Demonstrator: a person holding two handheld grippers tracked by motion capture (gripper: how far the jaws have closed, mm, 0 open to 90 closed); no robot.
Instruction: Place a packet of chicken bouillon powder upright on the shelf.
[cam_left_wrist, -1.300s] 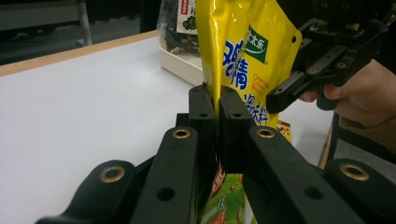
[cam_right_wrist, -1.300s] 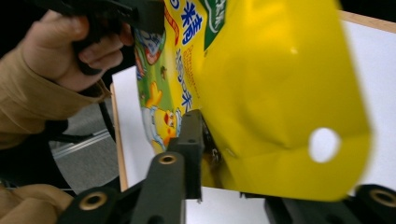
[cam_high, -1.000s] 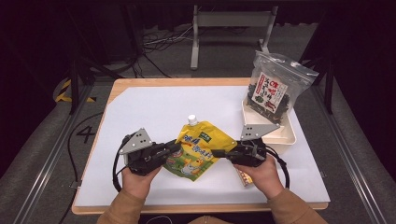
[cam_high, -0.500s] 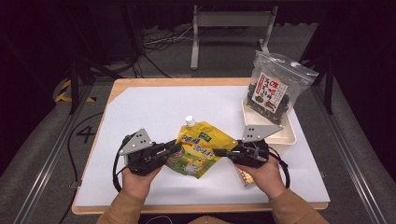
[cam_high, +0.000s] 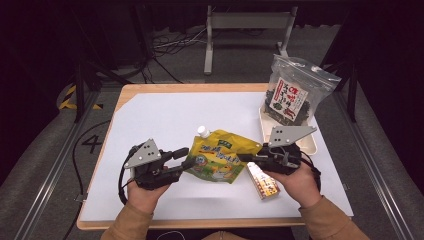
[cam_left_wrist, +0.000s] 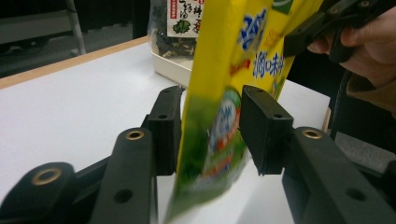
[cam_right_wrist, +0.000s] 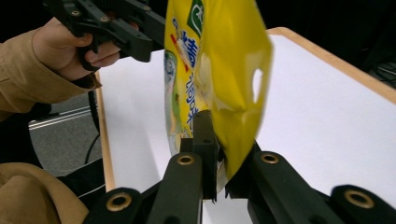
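Left gripper (cam_high: 184, 158) jaws just opened, pads now off yellow pouch (cam_high: 222, 156) between them. Right gripper (cam_high: 246, 159) clamps pouch's other edge, pouch lifted above table (cam_high: 165, 115) near front edge.

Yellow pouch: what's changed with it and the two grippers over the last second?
The left gripper has just been opening; its pads now stand off the yellow pouch, which hangs between them. The right gripper stays clamped on the pouch's edge and has lifted it slightly. The seaweed bag, tray and small box haven't moved.
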